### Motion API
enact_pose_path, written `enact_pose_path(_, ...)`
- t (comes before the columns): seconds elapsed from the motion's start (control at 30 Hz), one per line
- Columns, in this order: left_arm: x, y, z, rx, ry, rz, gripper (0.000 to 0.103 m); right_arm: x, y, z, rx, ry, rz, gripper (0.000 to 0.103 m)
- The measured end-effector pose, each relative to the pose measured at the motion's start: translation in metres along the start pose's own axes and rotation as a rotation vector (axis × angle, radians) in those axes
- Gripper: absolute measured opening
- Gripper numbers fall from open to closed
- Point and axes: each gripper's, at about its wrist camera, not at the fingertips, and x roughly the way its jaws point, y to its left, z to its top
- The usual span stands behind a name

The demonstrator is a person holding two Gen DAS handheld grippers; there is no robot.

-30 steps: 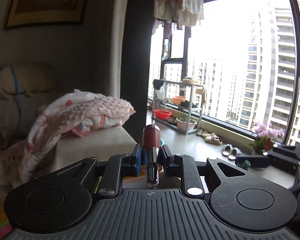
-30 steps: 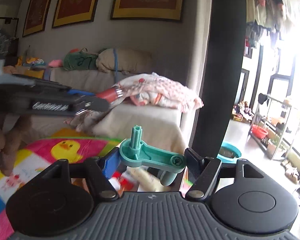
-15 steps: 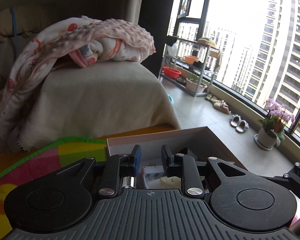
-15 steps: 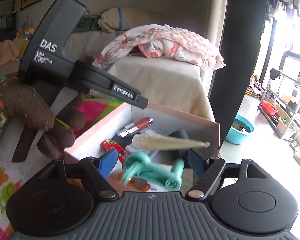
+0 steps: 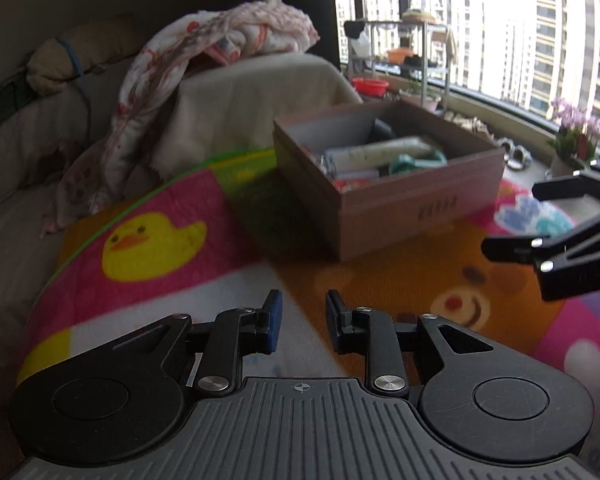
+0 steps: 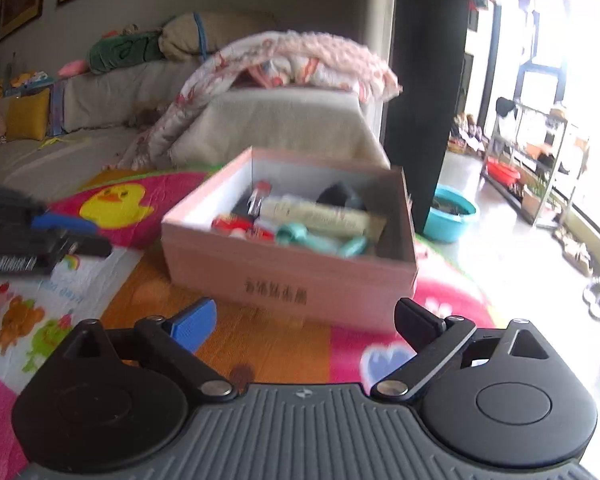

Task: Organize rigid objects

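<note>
Your left tongs (image 5: 299, 322) and right tongs (image 6: 305, 318), both opening and now empty, hover before the box (image 6: 288, 276), where the teal crank (image 6: 324, 240) and red-capped tube (image 6: 260, 194) you released now lie, ending this deposit.

The box (image 6: 284, 280) stands on the play mat (image 6: 260, 344), ahead of both grippers. From the right gripper (image 6: 304, 320) the box is straight ahead; from the left gripper (image 5: 300, 320) it is ahead and to the right. Inside the box, a tube (image 6: 320, 212) lies across the middle, a crank-shaped part (image 6: 324, 240) lies in front of the tube, and a dark object (image 6: 340, 194) lies behind it. The sofa (image 6: 292, 124) is behind the box, with a blanket (image 6: 300, 60) draped on it. A basin (image 6: 452, 216) is on the floor, right of the box.
</note>
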Motion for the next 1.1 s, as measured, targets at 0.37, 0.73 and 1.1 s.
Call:
enact_pose_path(0.37,0.005,-0.018,-0.034,-0.137,-0.016,0.029,0.023,0.024,0.002,-0.035,0.089,0.168,-0.023,0.103)
enact_pose_path(0.73,0.014,-0.036,-0.027,-0.061,-0.03,0.017,0.012,0.023,-0.002,-0.038,0.105,0.146,-0.032,0.103)
enact_pose_path(1.1,0.02,-0.061,-0.022,-0.266,-0.069,0.031,0.04,0.023,0.0,-0.043,0.154,0.089,-0.081,0.103)
